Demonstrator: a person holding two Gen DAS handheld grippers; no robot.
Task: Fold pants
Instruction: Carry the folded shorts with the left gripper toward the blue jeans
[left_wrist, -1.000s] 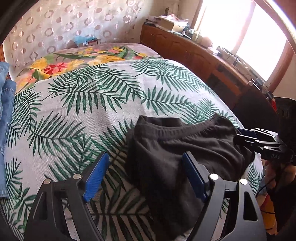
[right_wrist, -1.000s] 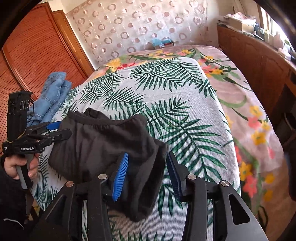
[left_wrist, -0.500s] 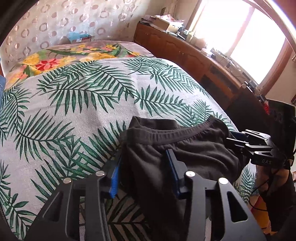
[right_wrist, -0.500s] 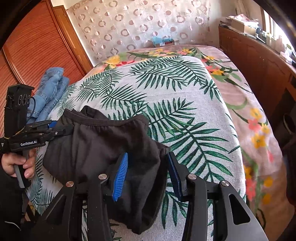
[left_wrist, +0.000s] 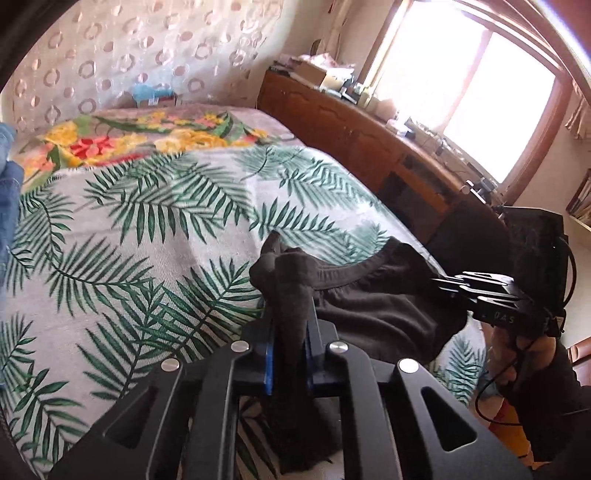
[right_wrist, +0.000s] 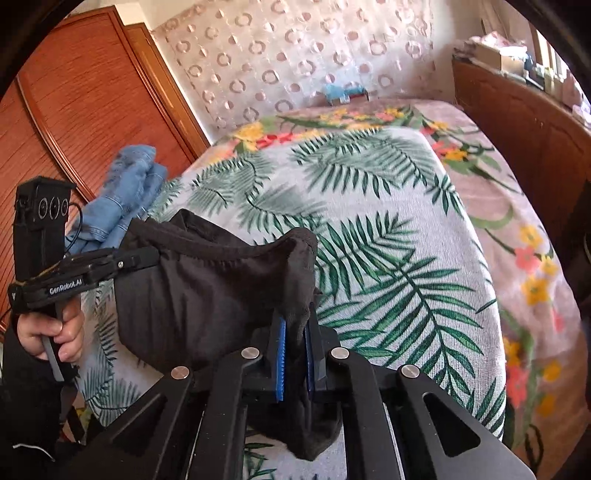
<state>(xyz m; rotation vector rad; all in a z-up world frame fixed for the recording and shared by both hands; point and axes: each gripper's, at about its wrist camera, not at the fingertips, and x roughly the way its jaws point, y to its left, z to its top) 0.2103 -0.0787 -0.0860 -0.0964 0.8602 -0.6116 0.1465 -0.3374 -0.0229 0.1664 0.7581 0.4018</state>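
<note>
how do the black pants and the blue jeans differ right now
The black pants are pinched at both waistband corners, by the left gripper and the right gripper, and hang stretched between them; the blue jeans lie untouched in a crumpled heap. The black pants are at the near end of the bed; the blue jeans sit further back along its side by the wooden wardrobe. Neither is folded flat.

The dark charcoal-grey soft fabric pants (left_wrist: 373, 310) (right_wrist: 207, 291) hang bunched above the palm-leaf bedspread, elastic waistband stretched level between two pinched corners, legs drooping below.
</note>
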